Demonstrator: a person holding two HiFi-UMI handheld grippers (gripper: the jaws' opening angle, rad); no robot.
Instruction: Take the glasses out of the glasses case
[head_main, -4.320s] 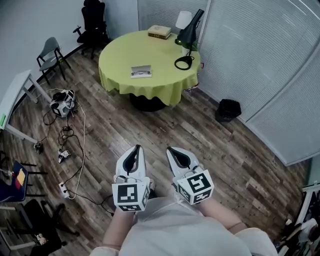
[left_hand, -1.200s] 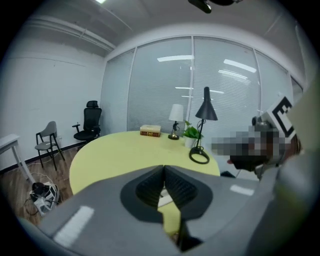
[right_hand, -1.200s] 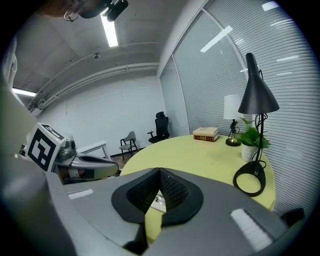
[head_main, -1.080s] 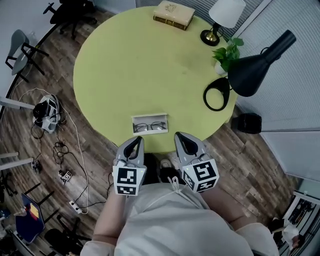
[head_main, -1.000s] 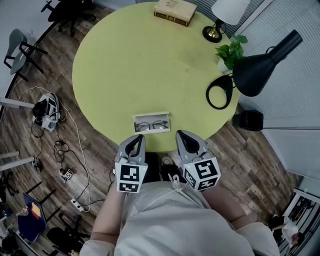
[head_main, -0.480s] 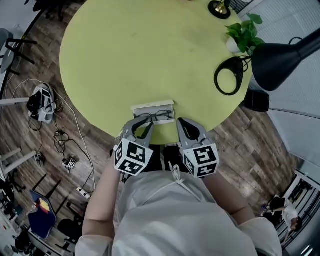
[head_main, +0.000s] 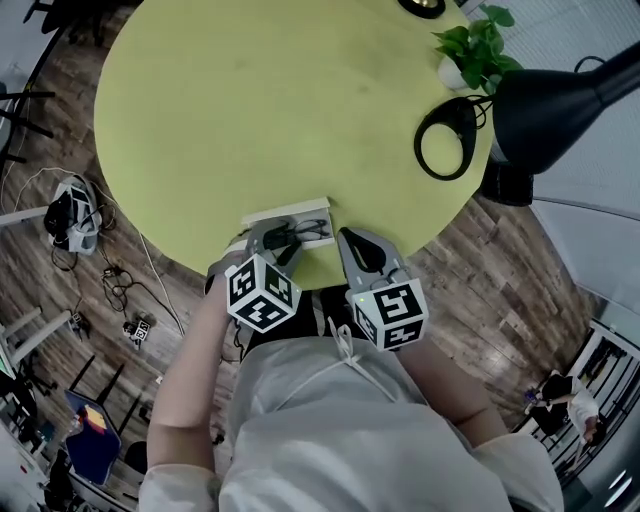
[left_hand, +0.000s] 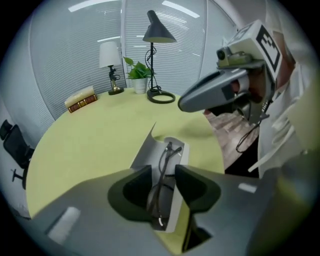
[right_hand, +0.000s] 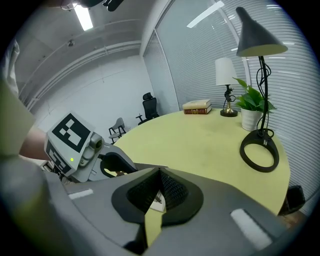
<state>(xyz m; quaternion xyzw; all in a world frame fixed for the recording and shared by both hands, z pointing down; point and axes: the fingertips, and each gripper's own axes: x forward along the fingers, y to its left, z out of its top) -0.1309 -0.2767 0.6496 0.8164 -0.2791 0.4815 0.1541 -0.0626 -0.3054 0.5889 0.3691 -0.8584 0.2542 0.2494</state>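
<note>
An open white glasses case (head_main: 290, 216) lies near the front edge of the round yellow-green table (head_main: 260, 110). Dark-framed glasses (left_hand: 163, 172) lie inside it. My left gripper (head_main: 273, 240) points steeply down over the case's near end. Its jaws have just been opening and now stand open on either side of the glasses frame, without pressing it (left_hand: 165, 184). My right gripper (head_main: 350, 242) hovers just right of the case at the table edge. Its fingertips meet with nothing between them (right_hand: 159, 174).
A black desk lamp (head_main: 545, 95) with a ring base (head_main: 447, 135) and a potted plant (head_main: 478, 45) stand at the table's right side. A book (left_hand: 80, 99) and a small white lamp (left_hand: 110, 57) sit at the far side. Cables and gear (head_main: 68, 212) lie on the wooden floor at left.
Both grippers came down to the table's near edge. The left one rolled, tipped downward over the case and went from shut to open around the glasses.
</note>
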